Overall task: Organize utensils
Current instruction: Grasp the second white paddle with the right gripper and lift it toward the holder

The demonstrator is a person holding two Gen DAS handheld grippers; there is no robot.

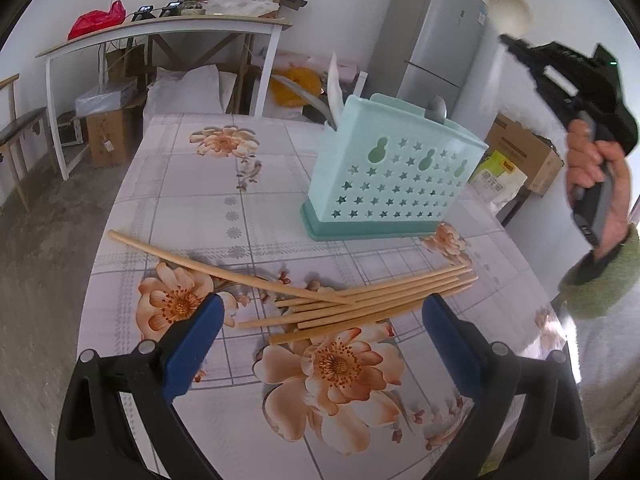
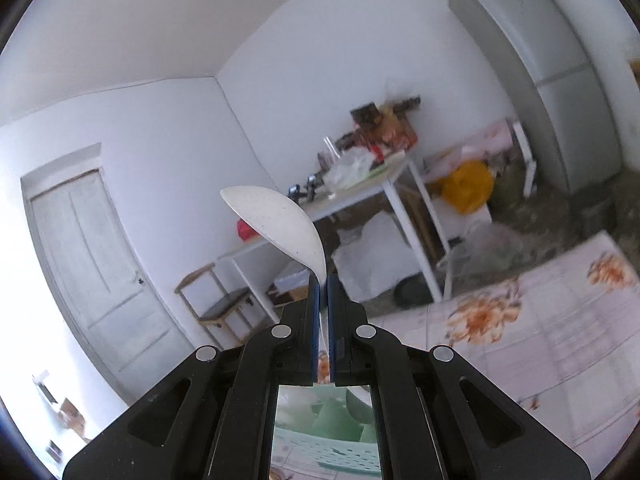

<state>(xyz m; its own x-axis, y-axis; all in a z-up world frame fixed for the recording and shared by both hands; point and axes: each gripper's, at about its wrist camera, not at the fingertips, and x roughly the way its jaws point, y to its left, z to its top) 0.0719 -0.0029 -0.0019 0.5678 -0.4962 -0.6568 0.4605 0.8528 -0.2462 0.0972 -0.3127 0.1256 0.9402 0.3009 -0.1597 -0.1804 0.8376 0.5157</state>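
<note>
Beyond loose chopsticks [image 1: 360,300], utensil holder [image 1: 392,184] stands unobstructed

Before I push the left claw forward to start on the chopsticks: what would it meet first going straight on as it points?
Most likely the chopsticks: the open left claw points down at the pile on the table, nothing between. Depth is uncertain.

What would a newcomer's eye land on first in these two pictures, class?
First, the white spoon clamped upright in the right tool, raised against the wall. Next, the mint-green utensil holder standing on the flowered tablecloth. Last, the wooden chopsticks lying loose in front of the open left tool.
</note>
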